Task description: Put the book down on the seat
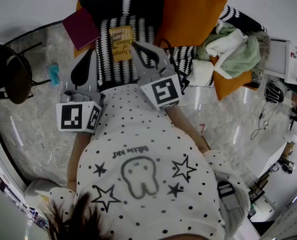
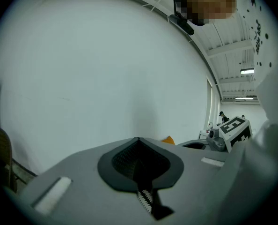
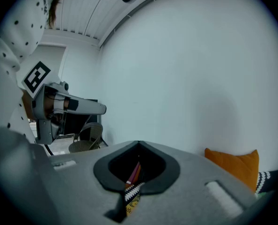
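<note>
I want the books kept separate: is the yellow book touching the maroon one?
Apart. The head view shows the yellow book lying on the striped cushion, with a strip of that cushion showing between it and the maroon book.

This is a big, bare hall used as a lab or studio, not a home: plain white wall (image 2: 92, 69), ribbed ceiling (image 2: 232, 36) with strip lights (image 2: 247, 71), and a polished stone floor (image 1: 33, 124). At the far side a seat (image 1: 116, 71) is heaped with cushions (image 1: 191, 11) and clothes (image 1: 236, 46). White tables (image 1: 268, 156) with cables (image 1: 263, 121) stand on the right, and a dark chair (image 1: 11, 76) on the left.
</note>
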{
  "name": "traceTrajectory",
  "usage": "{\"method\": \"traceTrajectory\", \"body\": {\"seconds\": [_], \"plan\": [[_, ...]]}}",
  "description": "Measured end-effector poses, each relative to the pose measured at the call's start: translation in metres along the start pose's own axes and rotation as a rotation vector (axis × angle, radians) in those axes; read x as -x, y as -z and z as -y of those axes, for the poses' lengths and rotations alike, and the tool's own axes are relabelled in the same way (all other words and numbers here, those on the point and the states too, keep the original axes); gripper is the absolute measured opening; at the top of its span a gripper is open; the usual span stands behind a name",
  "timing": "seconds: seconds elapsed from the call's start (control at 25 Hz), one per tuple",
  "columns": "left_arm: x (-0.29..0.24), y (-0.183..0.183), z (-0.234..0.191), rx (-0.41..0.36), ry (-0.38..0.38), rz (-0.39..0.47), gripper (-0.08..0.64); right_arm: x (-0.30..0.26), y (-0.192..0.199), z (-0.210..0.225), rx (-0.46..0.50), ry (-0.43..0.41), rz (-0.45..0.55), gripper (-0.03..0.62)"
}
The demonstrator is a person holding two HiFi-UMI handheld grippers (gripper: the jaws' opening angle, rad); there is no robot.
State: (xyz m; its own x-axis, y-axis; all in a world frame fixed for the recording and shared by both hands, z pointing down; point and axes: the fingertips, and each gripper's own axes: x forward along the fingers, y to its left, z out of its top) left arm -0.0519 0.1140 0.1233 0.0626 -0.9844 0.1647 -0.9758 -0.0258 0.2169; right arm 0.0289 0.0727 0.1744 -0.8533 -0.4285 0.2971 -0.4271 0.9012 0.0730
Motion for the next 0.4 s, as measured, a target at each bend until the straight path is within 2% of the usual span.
{"method": "traceTrajectory", "body": {"seconds": [0.4], "plan": [[-0.0002,0.0013,0.0012,0.006,-0.003,-0.001,0.002,0.0003,0.0017,-0.0006,0.005,-0.008,-0.004,0.002]]}}
